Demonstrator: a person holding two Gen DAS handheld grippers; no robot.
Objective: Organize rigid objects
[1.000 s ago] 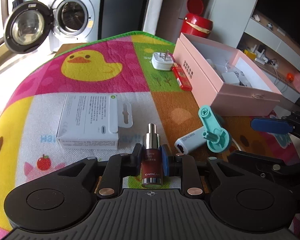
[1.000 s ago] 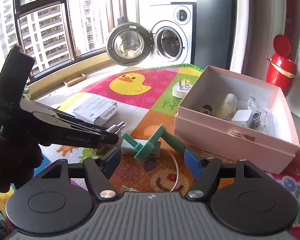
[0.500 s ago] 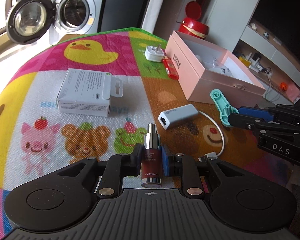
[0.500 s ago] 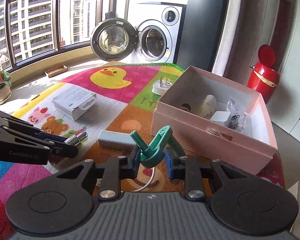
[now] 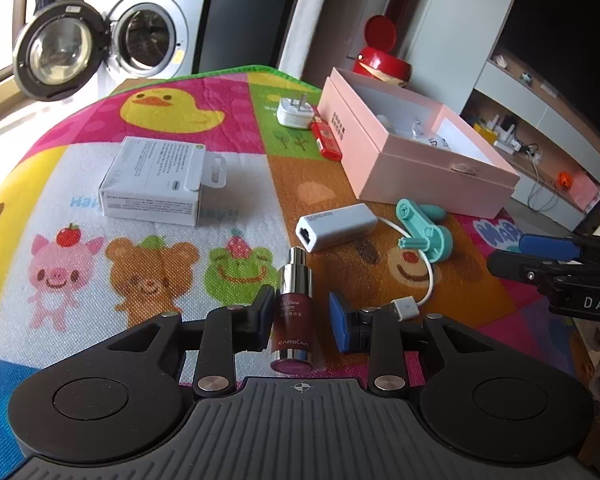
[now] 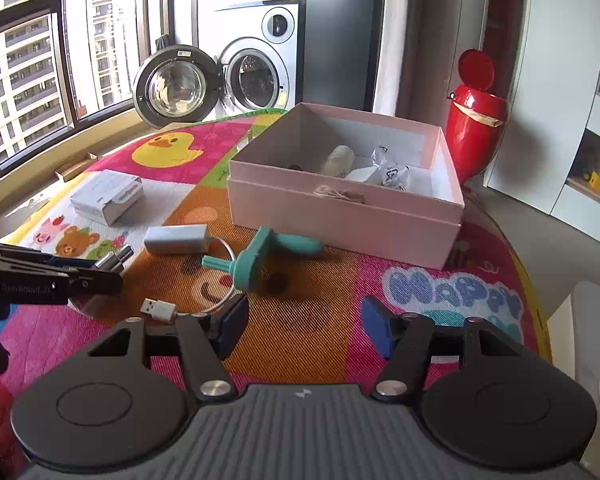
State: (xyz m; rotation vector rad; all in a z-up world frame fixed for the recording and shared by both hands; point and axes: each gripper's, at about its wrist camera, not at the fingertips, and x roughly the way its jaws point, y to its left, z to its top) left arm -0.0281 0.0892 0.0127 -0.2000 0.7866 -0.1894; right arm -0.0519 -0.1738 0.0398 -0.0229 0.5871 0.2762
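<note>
The left gripper [image 5: 300,320] has just been opening; the serum bottle [image 5: 294,316] is seen between its parted jaws, apparently released onto the play mat [image 5: 160,272]. The right gripper [image 6: 304,326] has likewise just been opening and is empty, the teal plastic piece [image 6: 256,258] left lying near the pink box [image 6: 340,220]. Both seem set down rather than boxed. The box contents are only partly made out

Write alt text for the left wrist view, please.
The left gripper, jaws just opened, has a dark red serum bottle between its pads above a colourful cartoon mat. Beyond lie a white adapter, a teal tool and an open pink box.
</note>
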